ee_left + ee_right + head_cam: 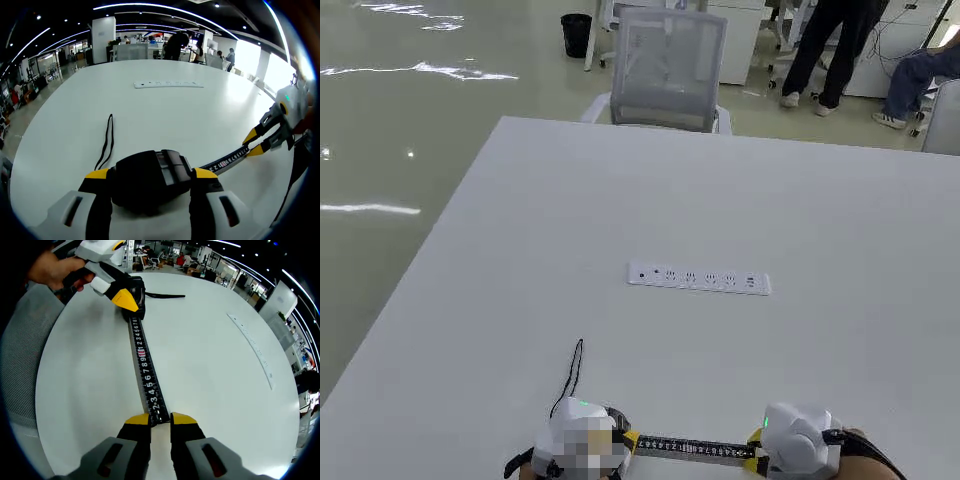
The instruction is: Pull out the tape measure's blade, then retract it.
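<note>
My left claw (151,174) is clamped on the black tape measure (145,189), low in the centre of the left gripper view, with the case wedged between both yellow tips. My right claw (160,420) pinches the end of the blade (144,360) at the bottom of the right gripper view. The blade is stretched over the white desk (620,200) from one claw to the other, along the bottom edge of the head view. The tape measure's black strap (107,140) lies on the desk, left of centre. A white power strip (698,279) lies mid-frame, well apart from both claws. A grey chair (667,70) stands at the desk's far edge, top centre.
</note>
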Available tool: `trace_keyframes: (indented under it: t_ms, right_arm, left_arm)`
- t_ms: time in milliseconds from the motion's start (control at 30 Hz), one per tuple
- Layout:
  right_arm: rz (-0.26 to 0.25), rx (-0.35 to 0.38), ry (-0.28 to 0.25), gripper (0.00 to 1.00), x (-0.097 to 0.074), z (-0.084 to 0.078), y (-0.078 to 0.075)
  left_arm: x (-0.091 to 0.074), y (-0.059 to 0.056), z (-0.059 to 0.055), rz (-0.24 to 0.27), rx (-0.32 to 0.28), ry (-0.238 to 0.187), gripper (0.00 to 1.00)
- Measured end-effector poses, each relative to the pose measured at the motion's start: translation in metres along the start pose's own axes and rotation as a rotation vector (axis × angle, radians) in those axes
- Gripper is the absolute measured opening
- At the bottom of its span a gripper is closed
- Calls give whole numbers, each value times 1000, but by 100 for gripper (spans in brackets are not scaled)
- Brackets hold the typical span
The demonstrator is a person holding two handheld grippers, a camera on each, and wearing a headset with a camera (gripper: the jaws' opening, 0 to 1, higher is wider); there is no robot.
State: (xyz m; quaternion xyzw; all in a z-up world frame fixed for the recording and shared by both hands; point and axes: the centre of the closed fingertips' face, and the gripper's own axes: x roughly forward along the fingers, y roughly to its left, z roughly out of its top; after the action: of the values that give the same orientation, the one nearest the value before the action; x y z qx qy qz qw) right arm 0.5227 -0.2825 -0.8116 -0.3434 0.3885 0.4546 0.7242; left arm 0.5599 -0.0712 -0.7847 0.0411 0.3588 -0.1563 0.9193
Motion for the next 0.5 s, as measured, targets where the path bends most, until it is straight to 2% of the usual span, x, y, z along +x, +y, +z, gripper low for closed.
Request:
trace_keyframes:
  t_ms: [500]
  right_arm:
    - [7, -2, 5, 12, 2, 4, 1]
  left_arm:
    - [1, 0, 0, -2, -3, 6, 59]
